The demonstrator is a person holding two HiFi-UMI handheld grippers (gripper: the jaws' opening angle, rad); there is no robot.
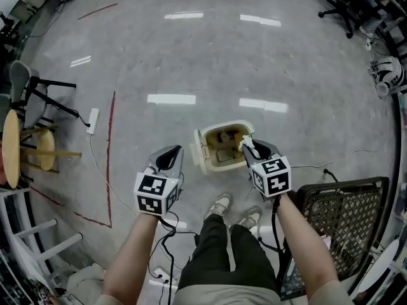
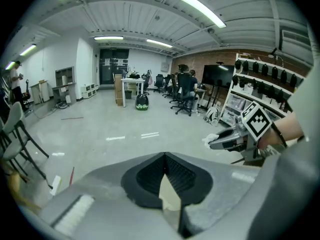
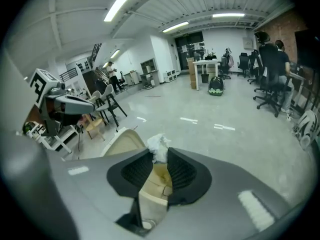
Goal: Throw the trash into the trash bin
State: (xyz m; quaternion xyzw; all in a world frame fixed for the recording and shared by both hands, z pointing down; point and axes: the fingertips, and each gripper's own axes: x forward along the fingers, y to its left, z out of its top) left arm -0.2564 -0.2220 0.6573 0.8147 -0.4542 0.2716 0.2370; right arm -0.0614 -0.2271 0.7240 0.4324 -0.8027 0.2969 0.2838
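Dead centre of the head view, on bare grey floor: trash bin [image 1: 216,166], lid [image 1: 199,150] flipped open toward the frame's left, mouth facing up. Over its right rim, right gripper [image 1: 245,145], jaws clenched on a crumpled white tissue [image 1: 247,142]. Same grip plain in the right gripper view: tissue [image 3: 159,145] pinched at the very tips, beige bin showing below through the gap. Just left of the open lid and apart from it, left gripper [image 1: 174,151]; in its own view, left gripper [image 2: 165,156] closed tip to tip with nothing between.

Wide open floor across the upper half of the head view. Tighter lower down:
- black wire basket [image 1: 343,215] close at lower right, beside the right forearm
- shoes [image 1: 219,205] just below the bin
- red tape line [image 1: 111,145] and white power strip [image 1: 93,119] with its cable off to the left
- wooden stools [image 1: 44,148] at the left edge
- office chairs [image 1: 343,8] far off in the upper right corner
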